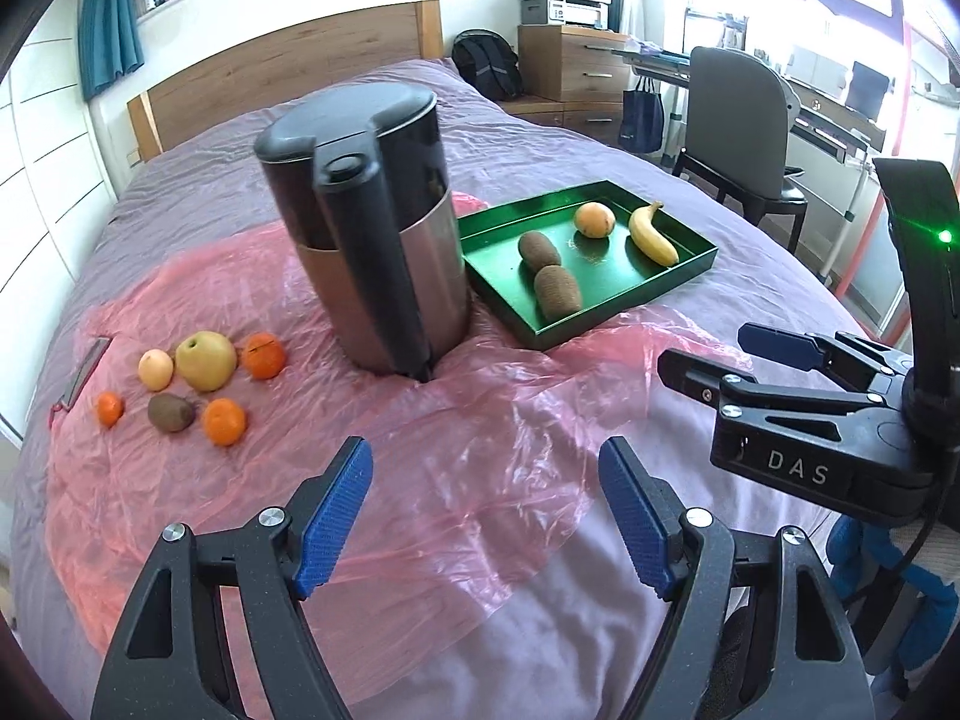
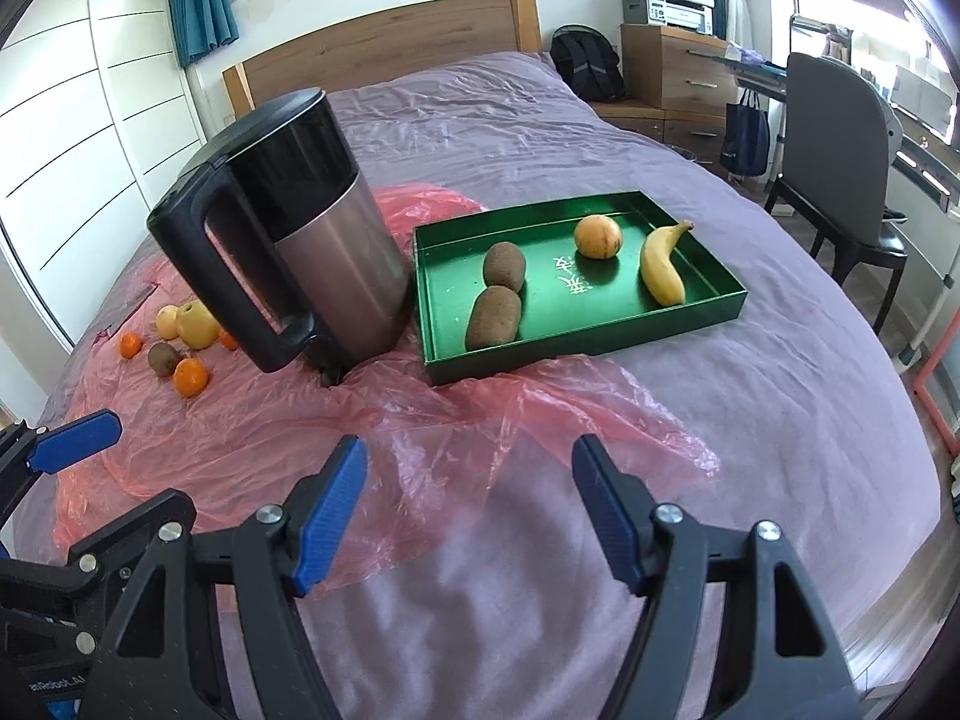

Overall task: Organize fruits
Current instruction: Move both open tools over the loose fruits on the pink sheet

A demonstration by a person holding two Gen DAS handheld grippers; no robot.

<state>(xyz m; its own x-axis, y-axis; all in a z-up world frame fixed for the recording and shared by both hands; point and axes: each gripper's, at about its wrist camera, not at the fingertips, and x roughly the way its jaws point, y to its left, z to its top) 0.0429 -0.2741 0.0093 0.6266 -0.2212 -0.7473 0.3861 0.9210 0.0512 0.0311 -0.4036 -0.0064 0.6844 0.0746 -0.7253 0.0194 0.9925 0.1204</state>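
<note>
Left gripper [image 1: 485, 516]: jaws parted, blue ribbed pads facing each other with nothing between them, hanging over the pink plastic sheet [image 1: 372, 468] near the foot edge of the bed [image 1: 750, 276]. Right gripper [image 2: 469, 513]: jaws likewise parted and empty, above the boundary of plastic sheet and purple bedcover, just beside the left gripper. In the left wrist view the right gripper's black body bears the white letters "DAS"; in the right wrist view a partly cut-off label on the left gripper's body cannot be read in full.

Beyond the jaws, mid-bed: an electric kettle [image 1: 372, 228], steel body with black lid and handle, standing tilted on the plastic sheet. Touching or just beside its base, toward the right edge of the bed: a green tray [image 2: 576, 336] with pale characters printed on its floor, too small to read. Tray contents: two kiwis [image 2: 495, 300] end to end and touching, one round orange-yellow fruit [image 2: 597, 236], one banana [image 2: 660, 267] along the far right wall.

Toward the left edge of the bed, on the plastic sheet: a loose cluster [image 1: 192, 381] of a yellow-green apple, a pale peach-coloured fruit, three small oranges and one kiwi, well apart from the tray.
</note>
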